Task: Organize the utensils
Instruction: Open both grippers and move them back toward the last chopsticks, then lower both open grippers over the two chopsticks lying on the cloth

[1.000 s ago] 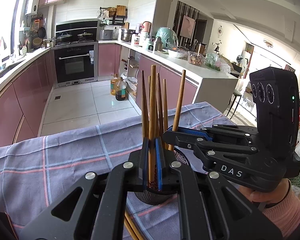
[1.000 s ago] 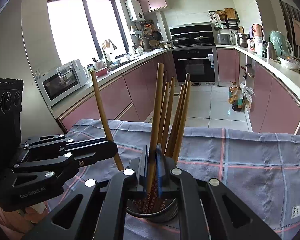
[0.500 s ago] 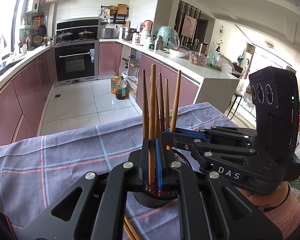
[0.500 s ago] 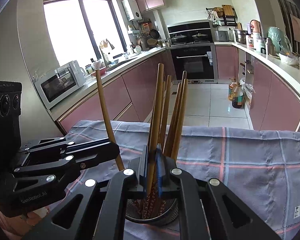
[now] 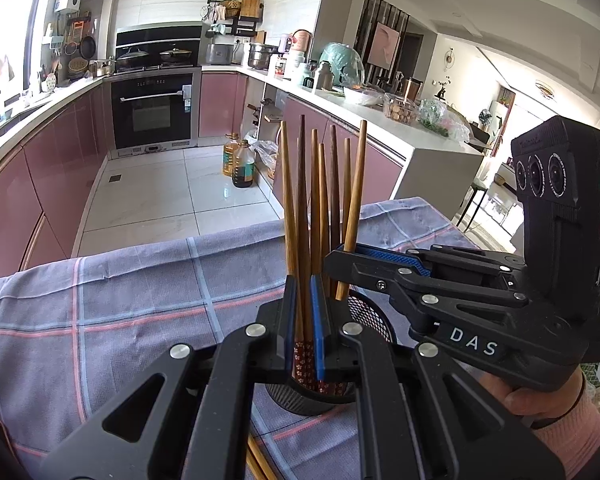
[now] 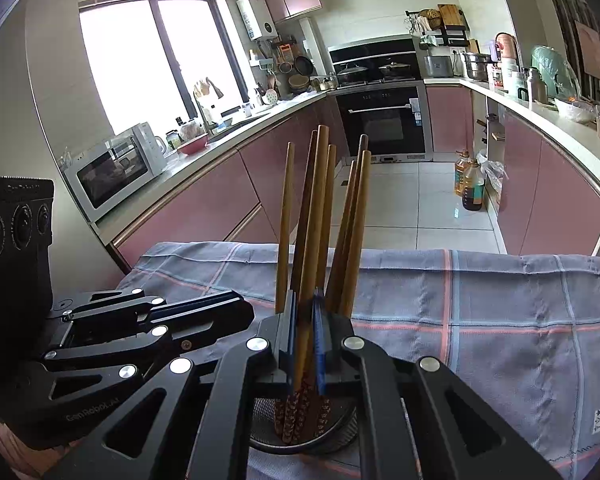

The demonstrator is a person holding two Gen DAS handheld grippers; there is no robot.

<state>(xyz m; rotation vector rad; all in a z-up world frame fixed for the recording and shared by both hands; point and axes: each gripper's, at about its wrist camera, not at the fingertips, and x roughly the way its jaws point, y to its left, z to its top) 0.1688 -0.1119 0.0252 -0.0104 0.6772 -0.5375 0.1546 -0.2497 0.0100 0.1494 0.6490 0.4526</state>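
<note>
Chopsticks point(image 5: 302, 216) clamped by both left gripper point(image 5: 303, 312) and right gripper point(image 6: 305, 332) over mesh holder point(image 6: 342, 438); uneven release risks tipping holder

Mesh holder point(image 5: 370, 314) base behind left gripper point(image 5: 304, 312); loose chopsticks point(image 5: 256, 462) cut off below
</note>
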